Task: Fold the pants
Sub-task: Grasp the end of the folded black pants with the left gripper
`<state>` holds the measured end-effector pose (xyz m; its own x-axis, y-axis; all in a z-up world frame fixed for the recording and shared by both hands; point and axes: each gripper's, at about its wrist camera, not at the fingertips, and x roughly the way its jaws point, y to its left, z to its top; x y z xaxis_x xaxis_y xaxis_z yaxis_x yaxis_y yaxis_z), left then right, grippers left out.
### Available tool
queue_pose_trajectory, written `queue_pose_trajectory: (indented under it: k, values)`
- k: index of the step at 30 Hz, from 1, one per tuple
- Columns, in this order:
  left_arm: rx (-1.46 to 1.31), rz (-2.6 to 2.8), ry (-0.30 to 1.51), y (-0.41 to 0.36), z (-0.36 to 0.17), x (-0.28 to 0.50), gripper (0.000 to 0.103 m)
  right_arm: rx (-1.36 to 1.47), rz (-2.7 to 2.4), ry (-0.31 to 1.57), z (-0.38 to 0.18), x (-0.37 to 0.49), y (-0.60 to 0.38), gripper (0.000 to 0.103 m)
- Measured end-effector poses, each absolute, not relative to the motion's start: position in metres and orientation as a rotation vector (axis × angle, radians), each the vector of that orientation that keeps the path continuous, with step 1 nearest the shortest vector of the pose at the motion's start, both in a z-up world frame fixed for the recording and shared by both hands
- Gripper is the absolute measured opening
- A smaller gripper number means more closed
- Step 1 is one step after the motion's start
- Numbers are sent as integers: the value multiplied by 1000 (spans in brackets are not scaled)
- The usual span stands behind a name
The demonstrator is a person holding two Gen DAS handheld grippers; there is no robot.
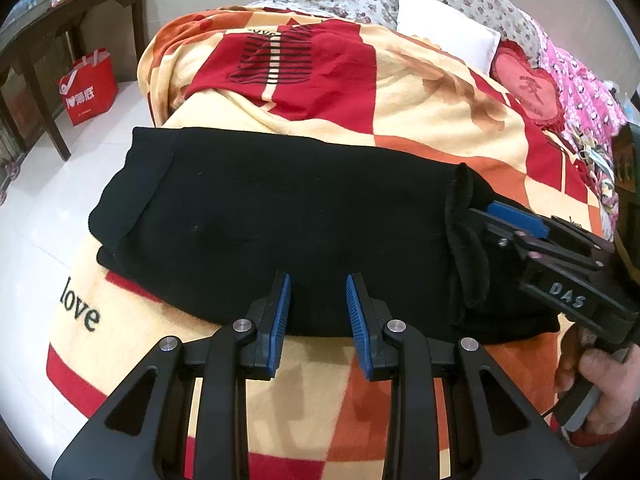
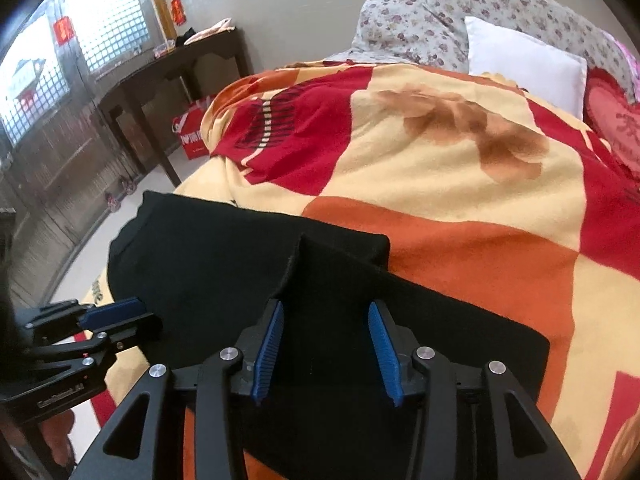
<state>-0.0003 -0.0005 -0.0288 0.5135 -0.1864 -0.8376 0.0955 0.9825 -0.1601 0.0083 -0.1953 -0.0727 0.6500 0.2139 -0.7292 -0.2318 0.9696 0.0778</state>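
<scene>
Left wrist view shows the black pants [image 1: 260, 232] already folded into a compact, layered rectangle lying across the patterned blanket [image 1: 420, 120] on the bed, so the folding looks largely done, with perhaps one more fold or some smoothing left. The left tongs [image 1: 318, 308] hover open and empty just over the near edge. The right tongs [image 1: 486, 216] come in low from the right at the raised end of the fabric, and in their own view they [image 2: 326, 348] stand open over the cloth, gripping nothing.
</scene>
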Motion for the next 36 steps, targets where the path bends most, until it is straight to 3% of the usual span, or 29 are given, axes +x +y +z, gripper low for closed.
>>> queue_pose_trajectory:
  k: [5,8,10,12,15,31,36]
  values:
    - [-163,-157,1027,19,-28,-5,28,-38,292,791,-61,-2,-189,43]
    - [-252,-152,1024,42,-28,-11,43,-62,299,833,-74,9,-182,44]
    - [-335,-139,1013,61,-27,-15,60,-77,292,844,-78,12,-178,44]
    - [-395,-112,1006,77,-28,-18,65,-85,299,823,-69,9,-175,44]
    - [-449,-45,1002,101,-32,-21,65,-46,357,767,-53,10,-167,50]
    - [-574,91,1000,129,-51,-8,66,-225,640,861,-74,104,-23,55]
    - [-581,90,980,128,-52,-4,76,-300,646,903,-90,134,2,56]
